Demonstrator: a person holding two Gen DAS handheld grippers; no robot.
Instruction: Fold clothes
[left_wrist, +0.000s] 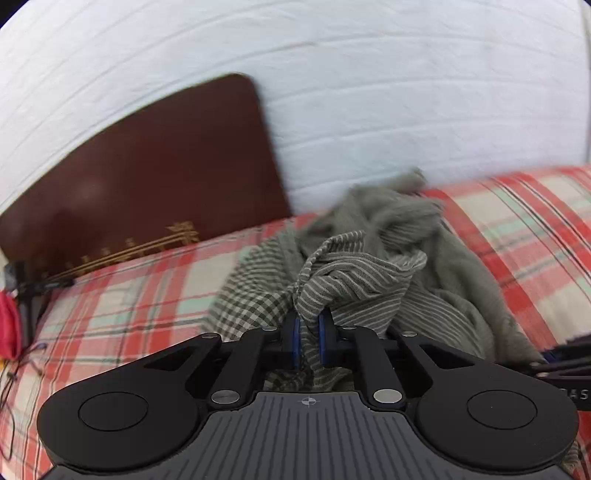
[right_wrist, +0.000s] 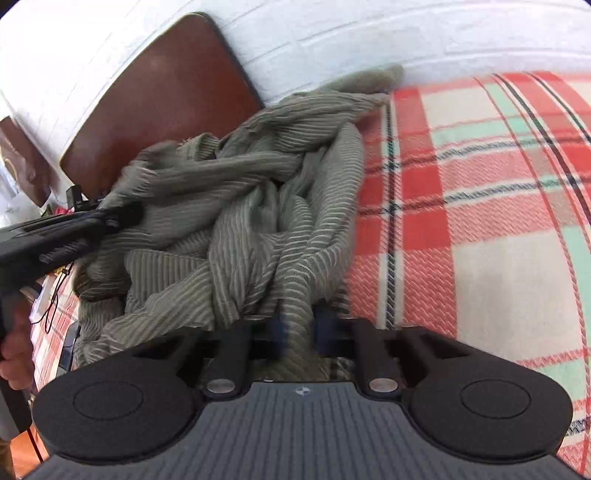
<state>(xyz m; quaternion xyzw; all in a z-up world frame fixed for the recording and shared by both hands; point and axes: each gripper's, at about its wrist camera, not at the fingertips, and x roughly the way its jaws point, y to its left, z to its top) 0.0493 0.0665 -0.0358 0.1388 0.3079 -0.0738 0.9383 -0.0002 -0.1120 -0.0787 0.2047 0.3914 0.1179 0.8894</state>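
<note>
Between the fingers of the left gripper (left_wrist: 308, 343), a bunched fold of the grey-green striped cloth (left_wrist: 354, 273) is sitting, and the two blue pads (left_wrist: 296, 338) are pressing on it from both sides, so this tool is nearly closed and is gripping the fabric. Straight ahead of the right gripper (right_wrist: 295, 328), a twisted rope of the same cloth (right_wrist: 251, 206) is running down into the gap of its fingers, and these fingers too are standing close around it, although that part is blurred. The cloth is lying crumpled in a heap on the plaid bed cover (right_wrist: 480, 221), just in front of both tools, with one end reaching the white brick wall (left_wrist: 369, 92) beyond. I judge that each tool is taking a separate part so that the heap can be pulled open and spread flat; it is not folded at this moment. To the left of the heap, the dark brown headboard (left_wrist: 155, 177) is standing against the wall. No basket or box is showing in either view, so nothing is holding the cloth except the bed itself.
</note>
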